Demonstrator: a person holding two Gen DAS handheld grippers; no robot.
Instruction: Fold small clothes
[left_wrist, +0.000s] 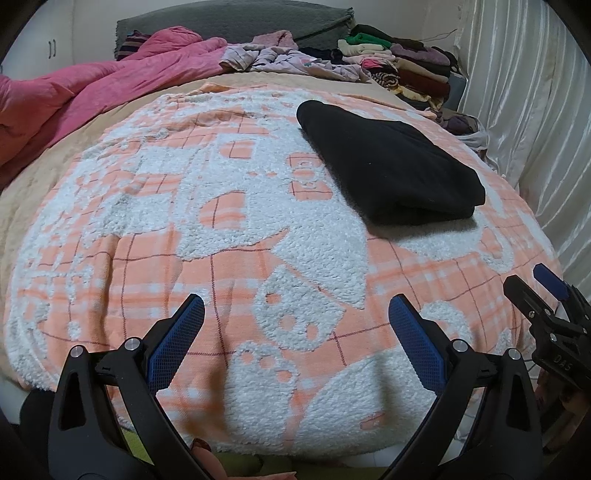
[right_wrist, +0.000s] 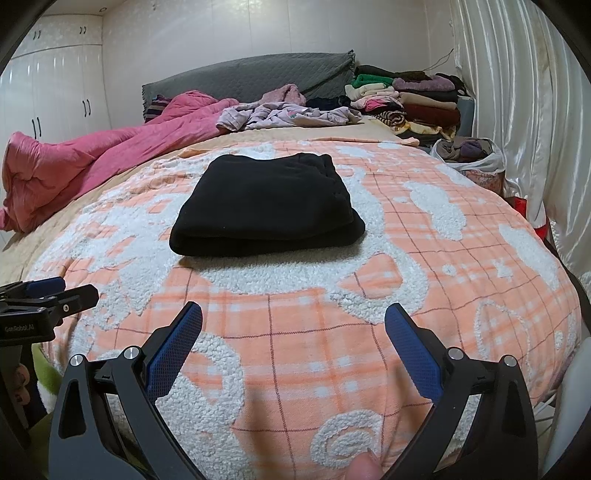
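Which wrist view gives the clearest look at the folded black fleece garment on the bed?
The right wrist view: the folded black fleece garment lies near centre, facing the camera, its stacked layers visible along the near edge. In the left wrist view the garment sits off to the right, seen at an angle, with the layers showing only at its near corner.

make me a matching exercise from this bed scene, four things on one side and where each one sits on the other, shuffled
Things:
1. black folded garment
2. pink quilt
3. stack of folded clothes
4. plastic bag of clothes

Places (as seen from the right wrist):
A. far right corner, against the headboard
B. bunched along the left side of the bed
C. middle of the orange and white blanket
D. at the bed's right edge, by the curtain

Pairs: 1-C, 2-B, 3-A, 4-D
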